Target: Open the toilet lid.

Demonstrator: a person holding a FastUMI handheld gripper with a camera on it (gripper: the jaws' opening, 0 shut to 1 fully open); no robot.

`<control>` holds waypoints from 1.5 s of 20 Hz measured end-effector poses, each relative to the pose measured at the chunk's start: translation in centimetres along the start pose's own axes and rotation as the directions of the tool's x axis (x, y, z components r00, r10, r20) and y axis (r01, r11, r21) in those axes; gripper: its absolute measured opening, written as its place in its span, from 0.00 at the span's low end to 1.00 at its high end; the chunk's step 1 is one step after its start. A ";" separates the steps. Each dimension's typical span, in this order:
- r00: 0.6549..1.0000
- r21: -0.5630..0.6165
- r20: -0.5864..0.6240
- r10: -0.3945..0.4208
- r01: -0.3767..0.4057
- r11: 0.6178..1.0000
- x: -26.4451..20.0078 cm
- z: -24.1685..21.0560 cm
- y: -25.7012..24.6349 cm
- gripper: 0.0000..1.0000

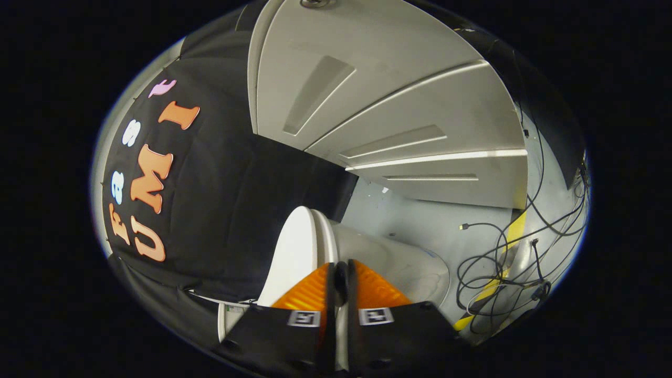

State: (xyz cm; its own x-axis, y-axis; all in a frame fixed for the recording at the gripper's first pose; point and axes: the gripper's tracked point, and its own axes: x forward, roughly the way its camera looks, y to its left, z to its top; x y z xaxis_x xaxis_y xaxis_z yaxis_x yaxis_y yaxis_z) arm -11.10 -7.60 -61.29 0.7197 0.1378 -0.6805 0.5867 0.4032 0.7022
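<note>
The view is rolled on its side, with the floor off to the right. The white toilet lid (293, 252) lies just ahead of my fingers, its flat top facing the black cloth. To its right the pale bowl (404, 265) runs toward the floor. My gripper (340, 277) sits at the lid's front rim with the two fingers almost together. The thin rim (326, 239) runs down into the narrow gap between them, so they appear pinched on it. The contact itself is hidden by the fingers.
Beyond the toilet stand white panelled doors (399, 105). The grey floor (430, 226) carries loose black cables (493, 262) and a yellow-and-black tape strip (513, 231). The booth's black cloth wall (236, 210) hangs close beside the lid.
</note>
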 end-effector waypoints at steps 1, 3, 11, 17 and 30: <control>1.000 0.010 -0.009 0.003 -0.003 1.000 0.0 -0.1 0.1 0.14; 1.000 0.002 -0.026 -0.002 0.003 1.000 -0.2 -0.3 0.3 0.11; 0.996 0.014 -0.052 0.077 -0.076 0.997 -2.6 0.4 5.0 0.08; 0.993 -0.093 -0.057 0.105 -0.110 0.990 -4.3 0.8 10.0 0.08; 0.973 -0.365 0.108 0.203 -0.152 0.918 -7.5 -0.3 23.4 0.08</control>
State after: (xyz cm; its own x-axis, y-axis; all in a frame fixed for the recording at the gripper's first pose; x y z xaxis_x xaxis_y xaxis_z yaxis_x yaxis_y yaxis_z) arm -2.91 1.07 -39.87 0.8598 0.1186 -0.4967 0.2942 0.6800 0.6716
